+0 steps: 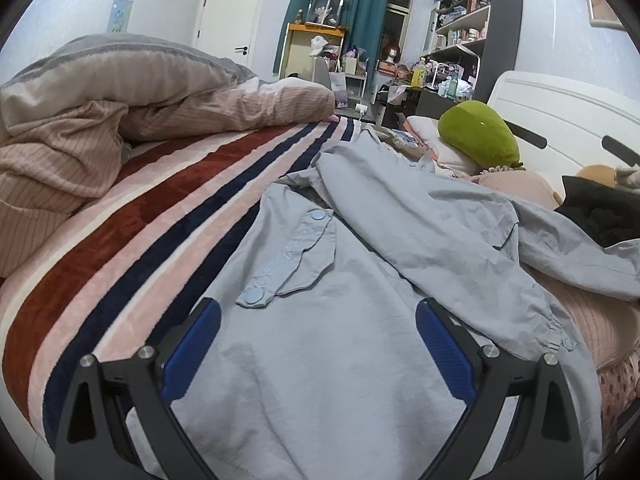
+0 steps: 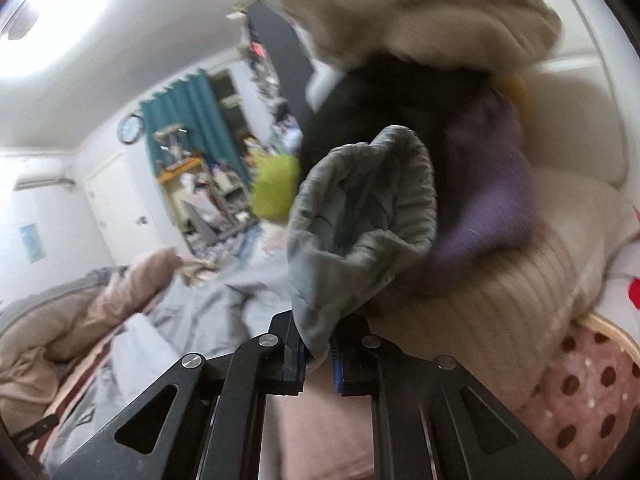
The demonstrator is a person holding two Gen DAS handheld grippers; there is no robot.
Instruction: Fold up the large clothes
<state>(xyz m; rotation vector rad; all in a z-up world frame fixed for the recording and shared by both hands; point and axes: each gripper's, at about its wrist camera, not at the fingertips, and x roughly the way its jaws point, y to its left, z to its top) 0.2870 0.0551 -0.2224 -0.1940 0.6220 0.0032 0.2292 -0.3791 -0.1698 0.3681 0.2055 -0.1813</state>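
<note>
A pale blue shirt (image 1: 340, 360) lies spread on a striped blanket (image 1: 140, 240) covering the bed. The left gripper (image 1: 318, 344) hovers over the shirt, jaws wide apart, holding nothing. The right gripper (image 2: 318, 354) is clamped on the shirt's gathered sleeve cuff (image 2: 360, 216), lifted clear of the bed.

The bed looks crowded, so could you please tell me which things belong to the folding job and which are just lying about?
Part of the job:
- light blue shirt, spread on the striped blanket
- its cuff, pinched in the right gripper
- left gripper, open over the shirt

Just lying about:
- beige duvet
- green plush
- black garment
- purple knit
</note>
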